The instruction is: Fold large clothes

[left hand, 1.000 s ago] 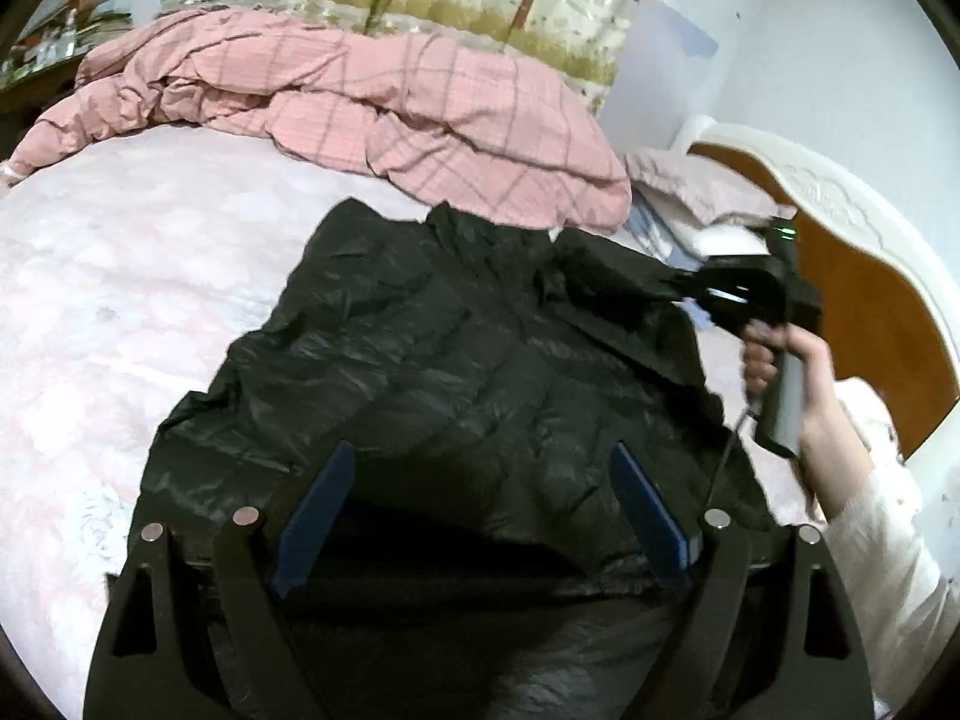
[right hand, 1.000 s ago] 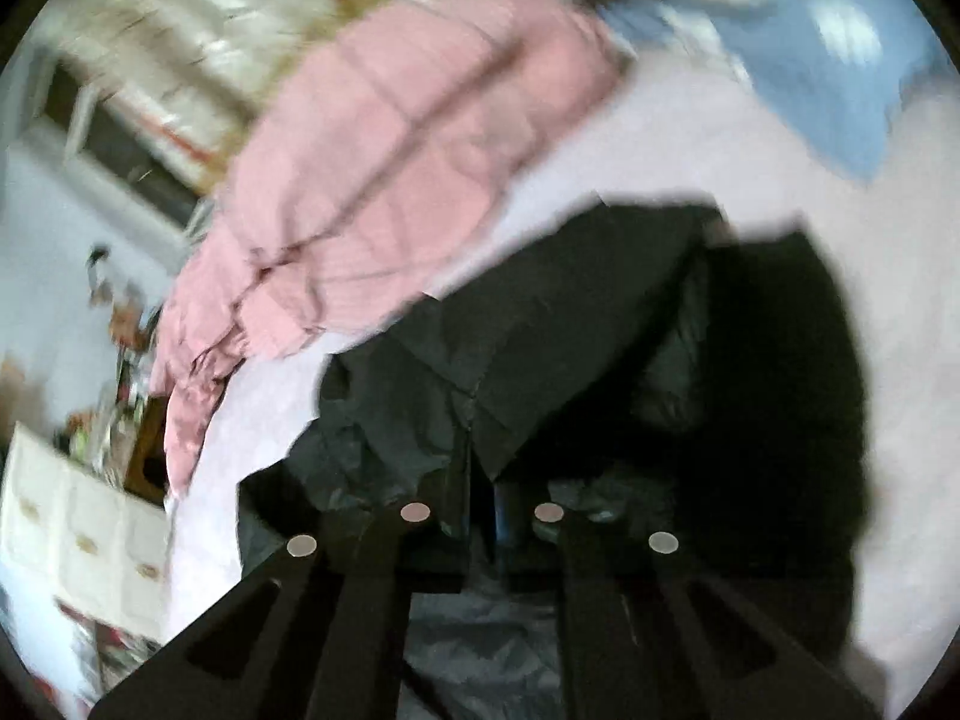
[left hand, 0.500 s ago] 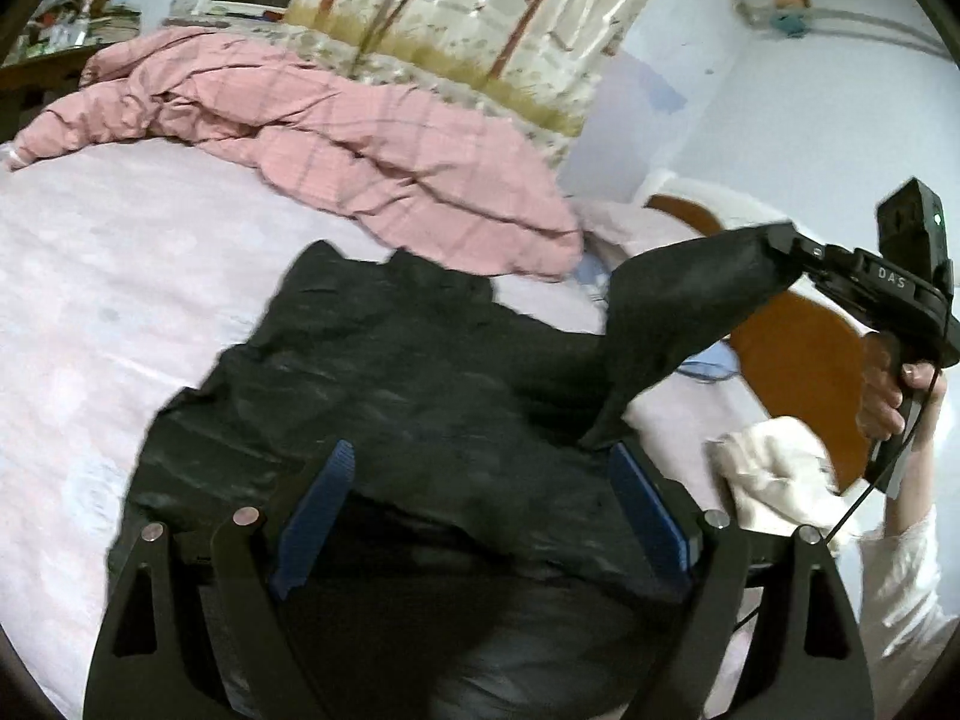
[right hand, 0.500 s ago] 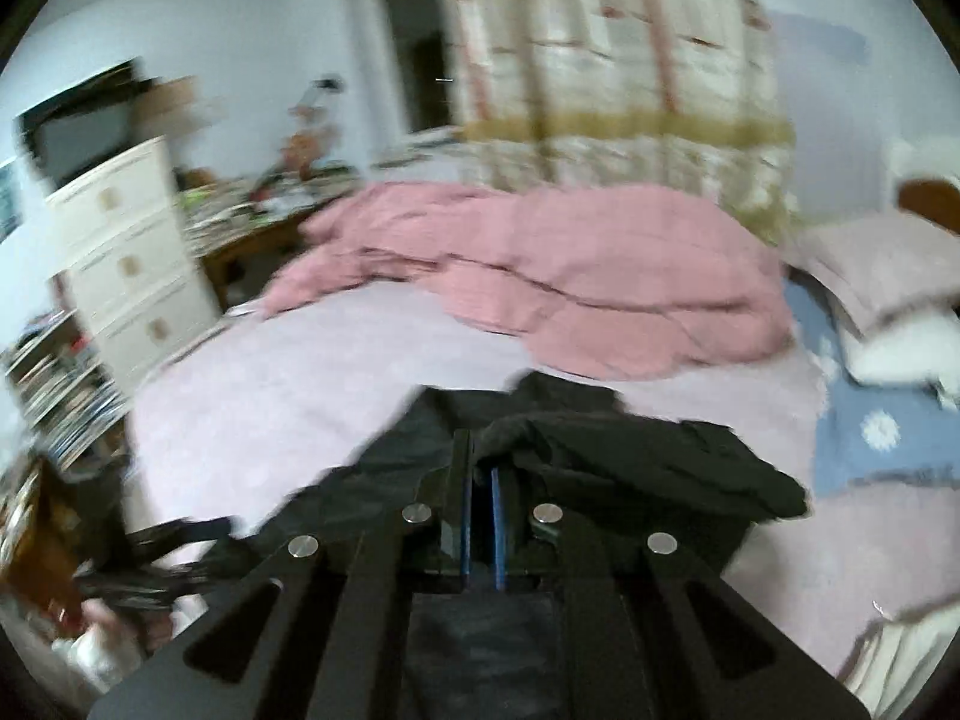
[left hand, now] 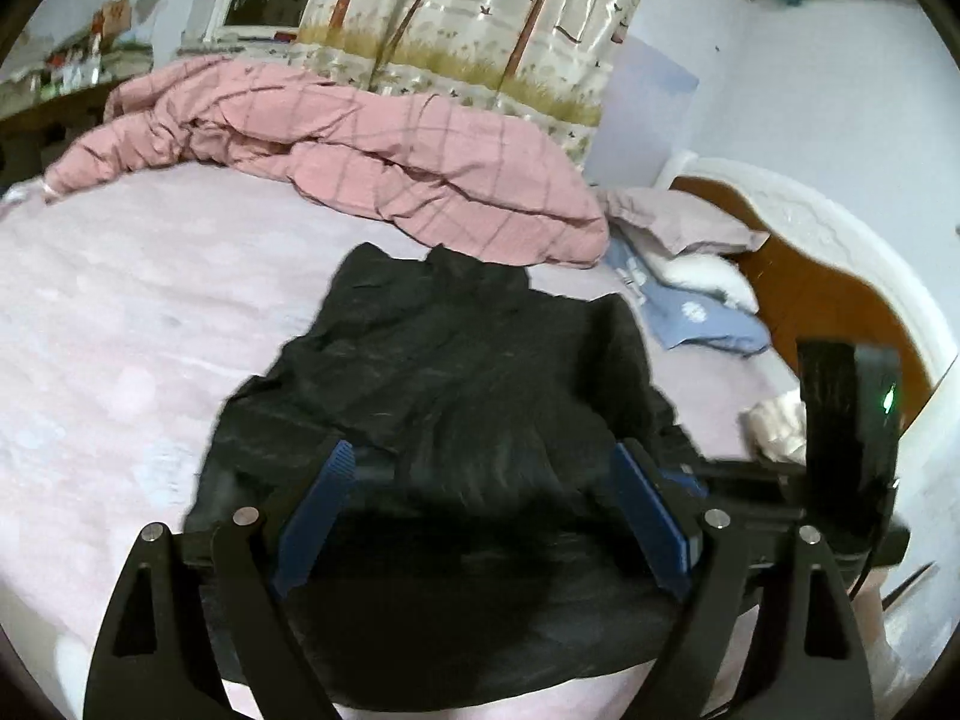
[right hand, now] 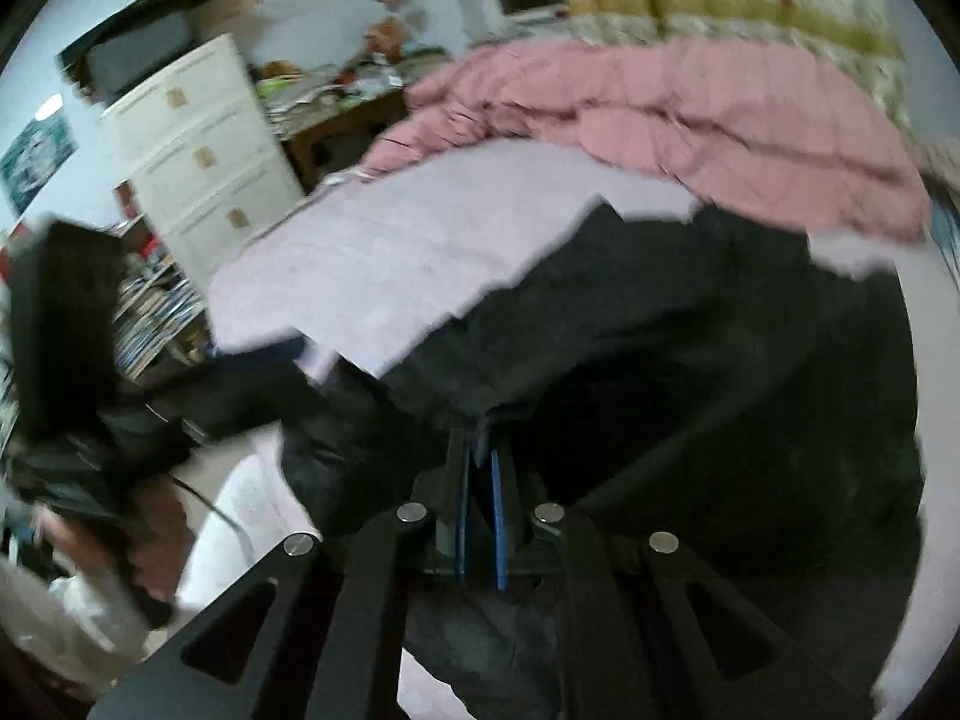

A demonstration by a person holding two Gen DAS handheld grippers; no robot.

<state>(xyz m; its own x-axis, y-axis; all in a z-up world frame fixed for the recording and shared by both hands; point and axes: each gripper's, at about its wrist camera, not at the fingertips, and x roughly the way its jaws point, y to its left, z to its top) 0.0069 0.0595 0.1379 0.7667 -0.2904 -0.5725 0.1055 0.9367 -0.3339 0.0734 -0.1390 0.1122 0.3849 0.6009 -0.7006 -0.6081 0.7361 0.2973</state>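
Folding the sleeve across: my right gripper (right hand: 480,468) has its two blue pads nearly together with a pinch of the black jacket (left hand: 456,372) caught between them, cloth running up and away from the tips. My left gripper (left hand: 486,480) is spread wide, pads well apart, holding nothing; it hangs over the near part of the jacket, which fills the gap between the fingers and extends beyond them across the bed (left hand: 120,312).

Judgement: the sleeve fold is under way, body not yet folded. To do it well I should carry the pinched cloth low over the jacket's middle, lay it flat before letting go, and bring the open left fingers down on the body so the slippery quilted fabric does not drag along.

Right view is motion-blurred; how much cloth sits between the pads I cannot tell.

Containers: a white drawer chest (right hand: 198,144) far left of my right fingers, drawers closed, contents unseen. Beyond the jacket lies a pink quilt (left hand: 360,162).
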